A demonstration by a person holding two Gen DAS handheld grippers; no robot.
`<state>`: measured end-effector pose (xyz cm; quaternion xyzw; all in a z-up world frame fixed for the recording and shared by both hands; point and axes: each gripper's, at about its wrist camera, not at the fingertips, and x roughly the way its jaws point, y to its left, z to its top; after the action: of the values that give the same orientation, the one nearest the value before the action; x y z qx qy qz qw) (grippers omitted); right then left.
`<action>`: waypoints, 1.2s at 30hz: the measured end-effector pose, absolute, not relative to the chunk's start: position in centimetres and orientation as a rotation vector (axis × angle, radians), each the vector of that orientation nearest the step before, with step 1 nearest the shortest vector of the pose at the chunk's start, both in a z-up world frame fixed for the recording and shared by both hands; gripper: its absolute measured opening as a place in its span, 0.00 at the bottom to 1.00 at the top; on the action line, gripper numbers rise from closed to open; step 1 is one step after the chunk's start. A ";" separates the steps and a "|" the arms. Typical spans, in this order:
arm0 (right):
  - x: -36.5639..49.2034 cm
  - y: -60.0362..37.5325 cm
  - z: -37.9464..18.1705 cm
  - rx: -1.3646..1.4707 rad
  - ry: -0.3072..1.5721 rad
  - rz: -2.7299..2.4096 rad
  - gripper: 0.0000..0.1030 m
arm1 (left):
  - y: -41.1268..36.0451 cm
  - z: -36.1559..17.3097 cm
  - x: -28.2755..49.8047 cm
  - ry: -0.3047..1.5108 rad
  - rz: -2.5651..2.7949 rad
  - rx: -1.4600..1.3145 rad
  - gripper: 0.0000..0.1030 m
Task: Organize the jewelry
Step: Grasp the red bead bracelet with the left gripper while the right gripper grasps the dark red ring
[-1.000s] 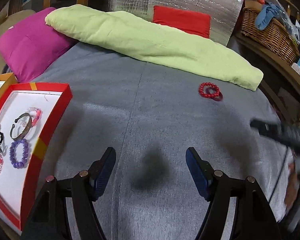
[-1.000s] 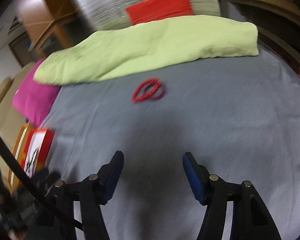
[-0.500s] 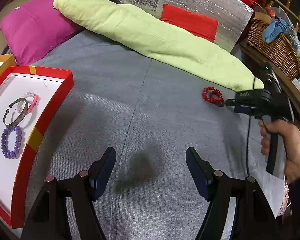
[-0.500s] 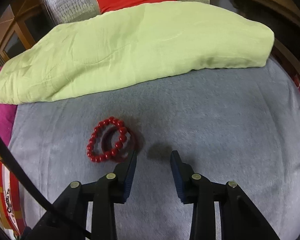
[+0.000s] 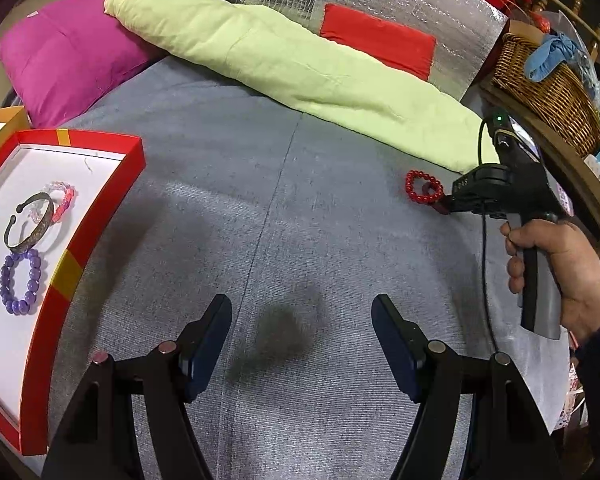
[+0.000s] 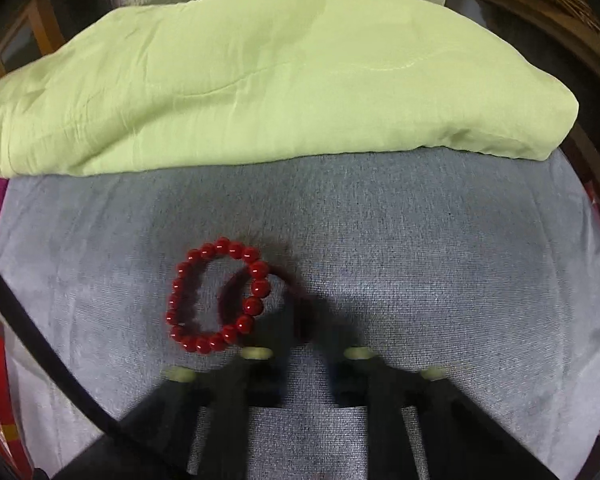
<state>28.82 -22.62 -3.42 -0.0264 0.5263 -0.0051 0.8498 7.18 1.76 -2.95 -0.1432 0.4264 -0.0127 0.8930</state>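
Observation:
A red bead bracelet (image 6: 216,298) lies on the grey bed cover over a dark red bangle (image 6: 296,300); both also show in the left wrist view (image 5: 423,187). My right gripper (image 6: 304,354) is lowered right at the bangle's near edge, its fingertips blurred and dark; I cannot tell whether they are closed on it. In the left wrist view the right gripper (image 5: 446,205) touches the bangle. My left gripper (image 5: 300,344) is open and empty above the cover. A red-rimmed white tray (image 5: 100,216) at left holds a purple bead bracelet (image 5: 20,282), a metal cuff (image 5: 30,222) and a pink bracelet (image 5: 62,198).
A long light-green pillow (image 5: 300,68) lies behind the bracelets. A magenta cushion (image 5: 68,48) is at the far left, a silver panel with a red cushion (image 5: 376,40) behind. A wicker basket (image 5: 548,84) stands at the right beyond the bed edge.
My right gripper has moved forward and down onto the red bracelets, and its fingers have narrowed. My left gripper has drifted slightly and stays open.

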 end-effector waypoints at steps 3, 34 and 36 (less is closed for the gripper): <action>27.8 -22.9 -3.1 -0.087 1.102 -0.014 0.05 | 1.8 -3.0 7.2 0.883 -0.024 -0.298 0.71; 15.6 -34.8 -4.0 0.338 0.962 0.223 0.05 | -14.7 -4.7 24.6 1.097 -0.037 -0.094 0.31; 15.8 -34.8 -4.0 0.347 0.958 0.234 0.05 | -14.8 -4.6 24.5 1.070 -0.019 -0.058 0.09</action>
<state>15.81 -34.78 -3.97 0.1656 0.4577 0.1117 0.8664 24.46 -14.78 -4.61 -0.0277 0.5098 -0.0090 0.8598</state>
